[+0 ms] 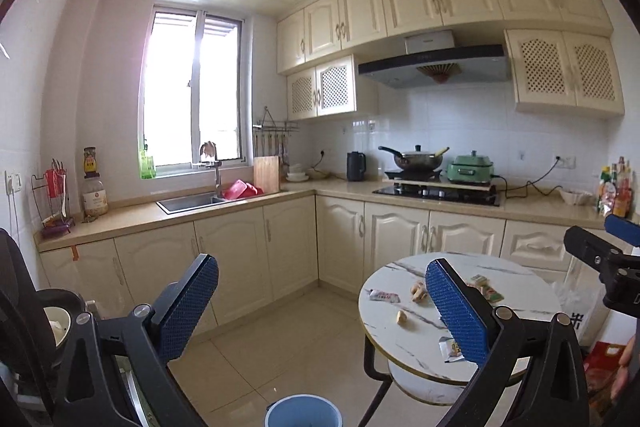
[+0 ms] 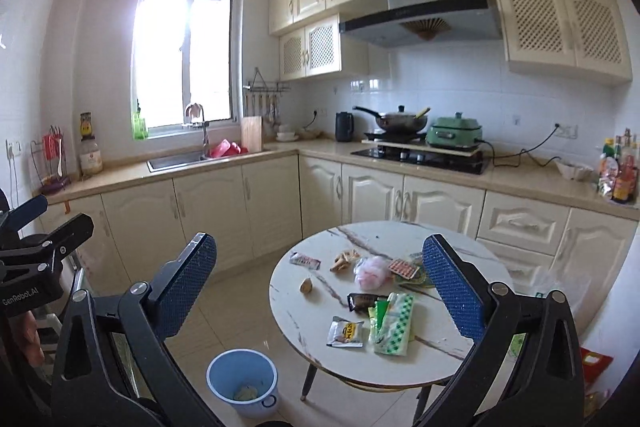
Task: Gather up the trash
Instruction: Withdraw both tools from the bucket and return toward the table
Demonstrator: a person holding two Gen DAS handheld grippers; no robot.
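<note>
A round white marble table (image 2: 400,239) holds several pieces of trash: a white snack packet (image 2: 346,332), a green-checked wrapper (image 2: 394,323), a dark wrapper (image 2: 362,301), a pink plastic bag (image 2: 372,273), a small red-white wrapper (image 2: 305,260) and food scraps (image 2: 344,259). A blue bin (image 2: 242,381) stands on the floor left of the table; its rim shows in the left wrist view (image 1: 304,409). My right gripper (image 2: 320,287) is open and empty above the table. My left gripper (image 1: 322,307) is open and empty, left of the table (image 1: 520,301).
Cream kitchen cabinets (image 2: 240,203) and a counter with sink (image 2: 176,159) and stove (image 2: 420,155) run behind. A white plastic bag (image 2: 560,287) and a red package (image 2: 594,363) lie right of the table. A black appliance (image 1: 48,323) stands at the left.
</note>
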